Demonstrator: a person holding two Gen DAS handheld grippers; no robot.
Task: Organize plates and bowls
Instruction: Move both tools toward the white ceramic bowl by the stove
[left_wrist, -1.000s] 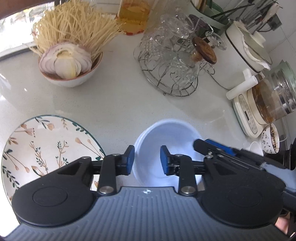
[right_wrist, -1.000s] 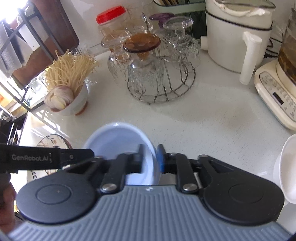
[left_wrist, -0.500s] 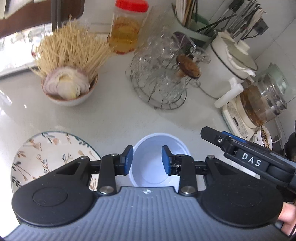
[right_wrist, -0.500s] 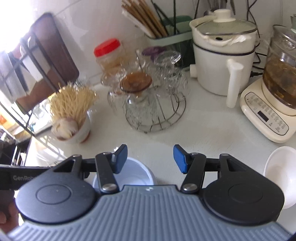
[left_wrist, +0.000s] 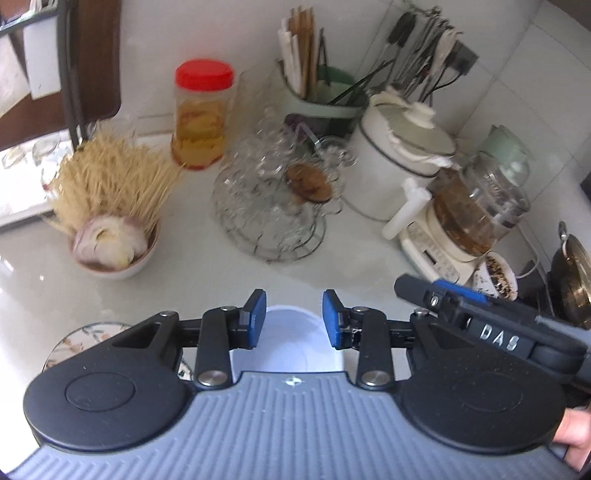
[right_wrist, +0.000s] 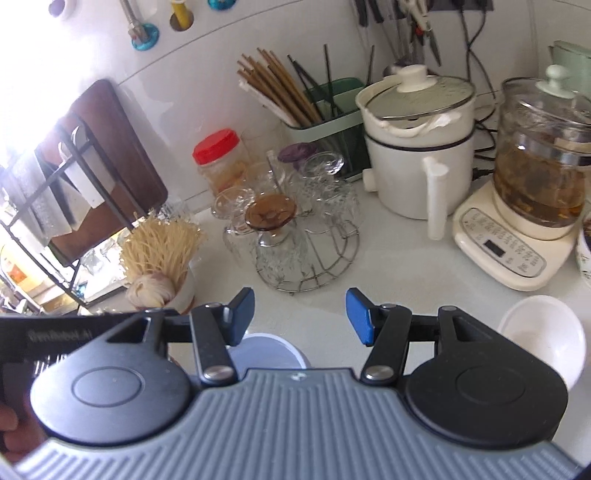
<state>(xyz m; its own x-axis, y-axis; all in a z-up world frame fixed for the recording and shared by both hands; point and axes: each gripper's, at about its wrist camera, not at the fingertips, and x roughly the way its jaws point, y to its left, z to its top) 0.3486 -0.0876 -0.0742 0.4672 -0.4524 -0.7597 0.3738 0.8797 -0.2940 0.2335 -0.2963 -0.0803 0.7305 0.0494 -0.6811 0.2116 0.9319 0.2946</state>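
- Left gripper (left_wrist: 293, 317): open, empty, above blue bowl (left_wrist: 288, 341) on counter (left_wrist: 207, 273).
- Right gripper (right_wrist: 300, 315): spread wide, empty.
- Floral plate (left_wrist: 86, 332): left of blue bowl.
- White bowl (right_wrist: 543, 332): on counter, far right.

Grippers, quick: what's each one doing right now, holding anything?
Left gripper: open, empty, above the pale blue round bowl.
Right gripper: open wide, empty.

Left gripper (left_wrist: 294, 318), right gripper (right_wrist: 300, 315): black arms, blue pads, grey ribbed body
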